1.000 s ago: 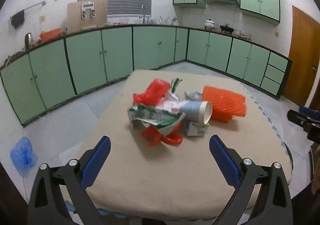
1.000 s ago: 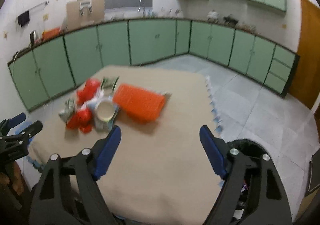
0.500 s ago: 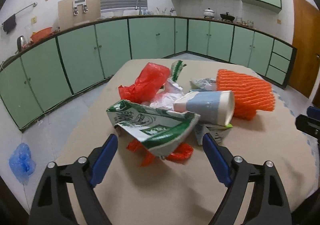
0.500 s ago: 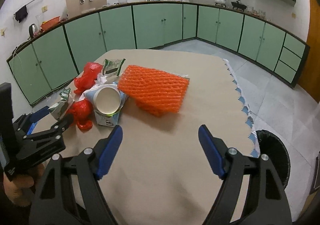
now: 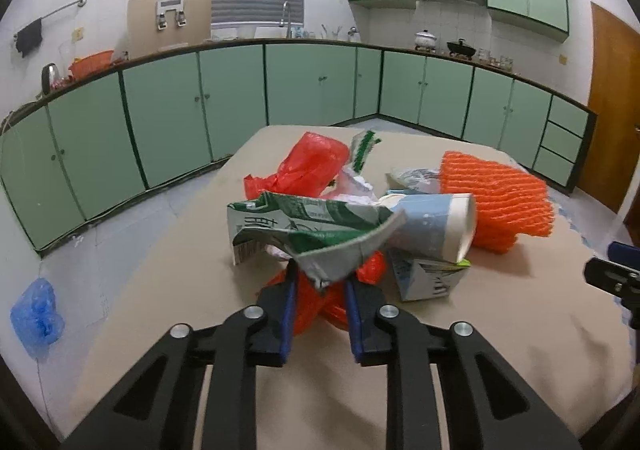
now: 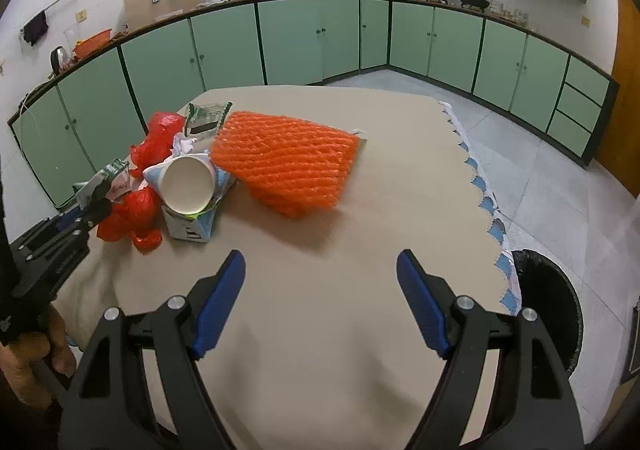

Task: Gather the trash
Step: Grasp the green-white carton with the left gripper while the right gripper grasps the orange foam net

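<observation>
Since a second ago I have brought both grippers down and in toward the trash pile, and my left gripper point(image 5: 318, 282) has just been closing: its blue pads, spread wide before, now stand close together around the near end of the pile. Between them I see crumpled red plastic point(image 5: 308, 314), and the grey torn edge of the green-and-white carton point(image 5: 304, 221) hangs right over the tips, so I read it as pinching the red plastic, though the tips themselves are partly hidden under the carton. The trash lies heaped on the left half of the beige-covered table point(image 6: 320, 330): a second red bag point(image 5: 312, 165) behind the carton, a blue paper cup point(image 6: 186, 185) on its side with its mouth toward my right camera, a small box point(image 6: 188, 226) under the cup, and the orange foam netting point(image 6: 288, 161) touching the pile on its right. My right gripper point(image 6: 320, 302) hovers with its fingers spread wide above bare tablecloth, nothing between them, well short of the netting. A black bin point(image 6: 548, 310) stands on the floor just beside the table's right edge. A hand point(image 6: 28, 366) grips the left tool's handle at the lower left of the right view.
</observation>
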The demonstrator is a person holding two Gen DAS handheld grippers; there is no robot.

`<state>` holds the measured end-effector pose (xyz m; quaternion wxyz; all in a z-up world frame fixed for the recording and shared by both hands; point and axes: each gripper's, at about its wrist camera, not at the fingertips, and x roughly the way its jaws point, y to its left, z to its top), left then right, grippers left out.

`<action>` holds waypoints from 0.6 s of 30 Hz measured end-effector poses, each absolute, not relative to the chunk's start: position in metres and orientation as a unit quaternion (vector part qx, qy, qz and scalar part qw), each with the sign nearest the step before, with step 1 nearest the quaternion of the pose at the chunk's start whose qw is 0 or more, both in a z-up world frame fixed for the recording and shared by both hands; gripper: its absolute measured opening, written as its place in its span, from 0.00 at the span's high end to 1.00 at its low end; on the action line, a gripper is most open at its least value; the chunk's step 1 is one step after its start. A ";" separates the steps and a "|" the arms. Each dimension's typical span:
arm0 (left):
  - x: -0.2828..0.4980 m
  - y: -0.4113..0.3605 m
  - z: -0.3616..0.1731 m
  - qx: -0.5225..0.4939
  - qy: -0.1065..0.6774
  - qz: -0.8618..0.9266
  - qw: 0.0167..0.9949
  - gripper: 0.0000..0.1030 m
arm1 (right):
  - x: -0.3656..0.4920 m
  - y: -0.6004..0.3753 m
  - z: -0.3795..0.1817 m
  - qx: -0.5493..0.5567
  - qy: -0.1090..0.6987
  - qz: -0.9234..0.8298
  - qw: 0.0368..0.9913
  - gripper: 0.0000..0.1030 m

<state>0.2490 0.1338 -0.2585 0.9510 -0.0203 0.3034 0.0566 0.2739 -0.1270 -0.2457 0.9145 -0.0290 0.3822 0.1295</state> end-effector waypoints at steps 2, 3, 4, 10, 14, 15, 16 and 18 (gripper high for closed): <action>0.245 0.133 -0.258 -0.015 0.303 0.061 0.951 0.74 | 0.272 -0.128 -0.244 -0.026 0.381 0.130 0.915 0.26; 0.245 0.133 -0.259 -0.015 0.306 0.062 0.950 0.66 | 0.272 -0.128 -0.242 -0.027 0.380 0.130 0.915 0.26; 0.242 0.133 -0.260 -0.017 0.306 0.069 0.949 0.46 | 0.271 -0.128 -0.241 -0.027 0.379 0.130 0.916 0.26; 0.237 0.129 -0.250 -0.004 0.284 0.094 0.954 0.28 | 0.266 -0.128 -0.235 -0.030 0.372 0.129 0.919 0.26; 0.245 0.123 -0.245 -0.003 0.280 0.084 0.956 0.26 | 0.266 -0.130 -0.234 -0.027 0.369 0.127 0.920 0.26; 0.248 0.122 -0.244 -0.002 0.280 0.083 0.956 0.26 | 0.266 -0.130 -0.233 -0.027 0.369 0.126 0.920 0.26; 0.250 0.120 -0.245 -0.001 0.282 0.082 0.956 0.26 | 0.266 -0.131 -0.233 -0.027 0.369 0.125 0.921 0.26; 0.255 0.119 -0.248 0.000 0.291 0.078 0.954 0.33 | 0.266 -0.133 -0.232 -0.027 0.367 0.123 0.922 0.26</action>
